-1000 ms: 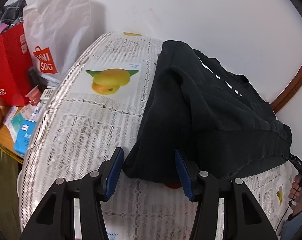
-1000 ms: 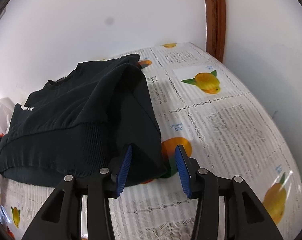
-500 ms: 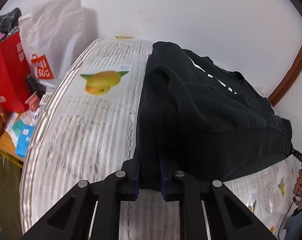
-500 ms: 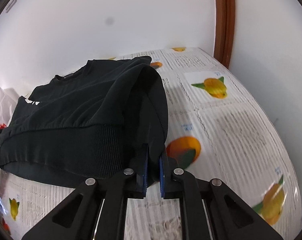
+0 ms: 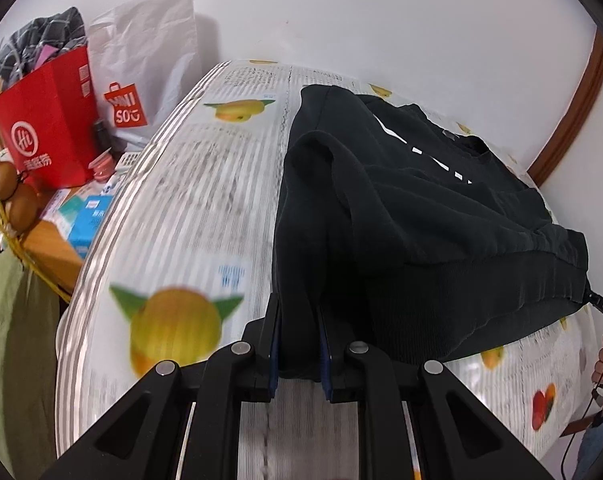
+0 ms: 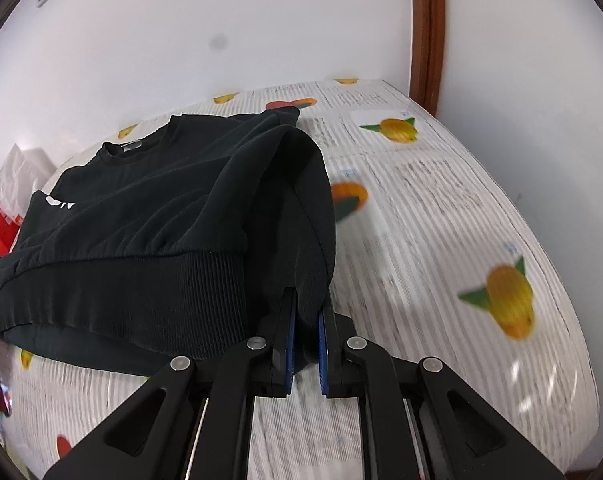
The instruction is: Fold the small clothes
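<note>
1 black knitted sweatshirt with a ribbed hem and white chest lettering (image 5: 421, 208) lies on the tablecloth printed with newsprint and orange fruit (image 5: 205, 208), its near corners lifted off the surface. The fabric is soft, thick and limp; it will probably sag between any 2 support points and drape rather than hold a crease, yet it appears light enough for a pinch grip. The ribbed hem corners are the best hold points, since the doubled knit resists slipping.

The left gripper (image 5: 299, 344) is clamped on the sweatshirt's left hem corner, with cloth bunched between its blue pads (image 5: 275, 348). The right gripper (image 6: 304, 350) is clamped on the opposite corner in the same way.

Beyond the cloth, a red paper carrier bag (image 5: 47, 128) and a white paper shopping bag (image 5: 149, 52) stand against the white wall.
</note>
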Demonstrator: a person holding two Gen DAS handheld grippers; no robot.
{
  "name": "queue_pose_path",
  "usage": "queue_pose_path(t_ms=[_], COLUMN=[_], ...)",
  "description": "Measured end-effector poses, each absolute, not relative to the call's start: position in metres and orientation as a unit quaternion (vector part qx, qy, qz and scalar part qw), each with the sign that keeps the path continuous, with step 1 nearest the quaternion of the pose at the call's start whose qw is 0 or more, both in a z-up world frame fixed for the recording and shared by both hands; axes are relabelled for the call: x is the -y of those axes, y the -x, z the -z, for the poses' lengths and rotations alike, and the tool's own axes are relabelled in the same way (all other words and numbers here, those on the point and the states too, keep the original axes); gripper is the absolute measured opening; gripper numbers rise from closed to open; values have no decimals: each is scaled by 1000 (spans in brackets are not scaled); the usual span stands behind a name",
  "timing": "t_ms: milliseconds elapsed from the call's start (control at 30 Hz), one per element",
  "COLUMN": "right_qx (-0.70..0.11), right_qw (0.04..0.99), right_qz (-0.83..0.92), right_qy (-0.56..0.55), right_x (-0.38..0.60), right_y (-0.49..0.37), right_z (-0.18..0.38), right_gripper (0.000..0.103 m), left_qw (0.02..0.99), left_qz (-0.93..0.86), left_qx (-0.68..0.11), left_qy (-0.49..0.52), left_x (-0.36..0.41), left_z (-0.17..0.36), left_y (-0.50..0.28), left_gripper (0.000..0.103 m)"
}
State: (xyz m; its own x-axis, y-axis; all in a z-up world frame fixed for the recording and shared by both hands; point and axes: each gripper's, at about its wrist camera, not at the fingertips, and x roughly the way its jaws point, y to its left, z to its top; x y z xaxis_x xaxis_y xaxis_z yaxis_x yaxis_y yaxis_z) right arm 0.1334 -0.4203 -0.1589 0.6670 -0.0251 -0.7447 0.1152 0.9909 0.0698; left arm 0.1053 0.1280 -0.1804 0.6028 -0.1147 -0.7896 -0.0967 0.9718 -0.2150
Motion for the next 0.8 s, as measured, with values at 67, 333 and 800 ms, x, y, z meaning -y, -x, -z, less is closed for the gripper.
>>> queue_pose_path(t_ms=[67, 333, 800], right_qx=[-408, -405, -390], right_qw=[910, 911, 918], right_qz=[40, 54, -56], right_qy=[-60, -59, -46], right_x=[421, 422, 351], right_y=[-121, -85, -52], right_z=[159, 147, 132], right_gripper=[9, 14, 17], left_qw=[886, 885, 907], left_qz=[7, 5, 14], left_qx=[-447, -451, -401], left_qy=[120, 113, 124], left_x=[-128, -126, -136], left_z=[180, 177, 139], left_y=[-95, -74, -38], left_gripper=[15, 19, 34])
